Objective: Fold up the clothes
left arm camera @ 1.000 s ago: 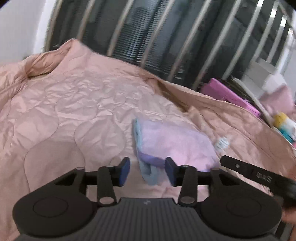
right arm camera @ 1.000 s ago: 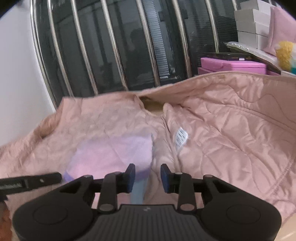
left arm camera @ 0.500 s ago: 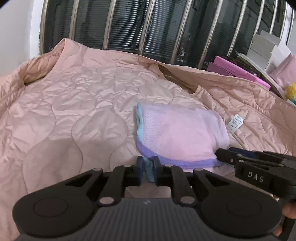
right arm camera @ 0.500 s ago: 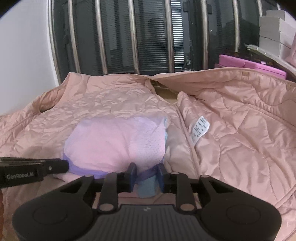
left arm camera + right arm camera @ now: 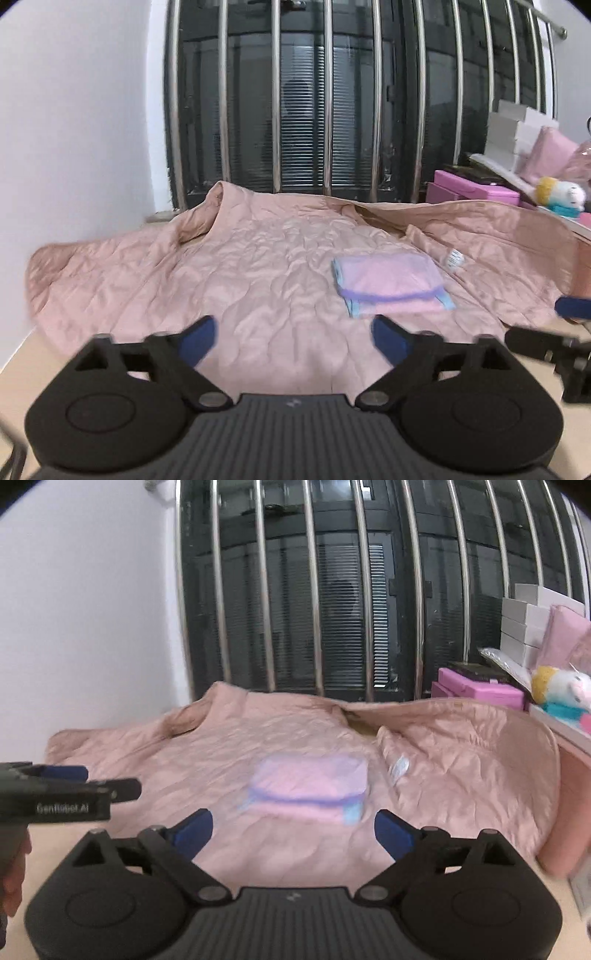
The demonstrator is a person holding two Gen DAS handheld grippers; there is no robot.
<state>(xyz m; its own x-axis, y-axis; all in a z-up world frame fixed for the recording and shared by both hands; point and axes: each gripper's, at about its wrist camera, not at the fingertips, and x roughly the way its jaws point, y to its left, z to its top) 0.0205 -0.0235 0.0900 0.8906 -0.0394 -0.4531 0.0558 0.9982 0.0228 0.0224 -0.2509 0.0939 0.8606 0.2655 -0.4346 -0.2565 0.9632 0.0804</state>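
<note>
We note a folded pink mesh garment (image 5: 389, 282), a flat rectangle edged purple and pale blue, lying on the crinkled quilted satin blanket (image 5: 236, 280). Left gripper (image 5: 293, 338) and right gripper (image 5: 293, 830) hang near it, jaws opening wide, nothing between them.

"GenRobot.AI" on left gripper (image 5: 79, 786) side.

Home bedroom: pink quilt (image 5: 258, 266) spread out, barred window (image 5: 332, 96), plush toy (image 5: 561, 194), stacked boxes (image 5: 524, 627)
</note>
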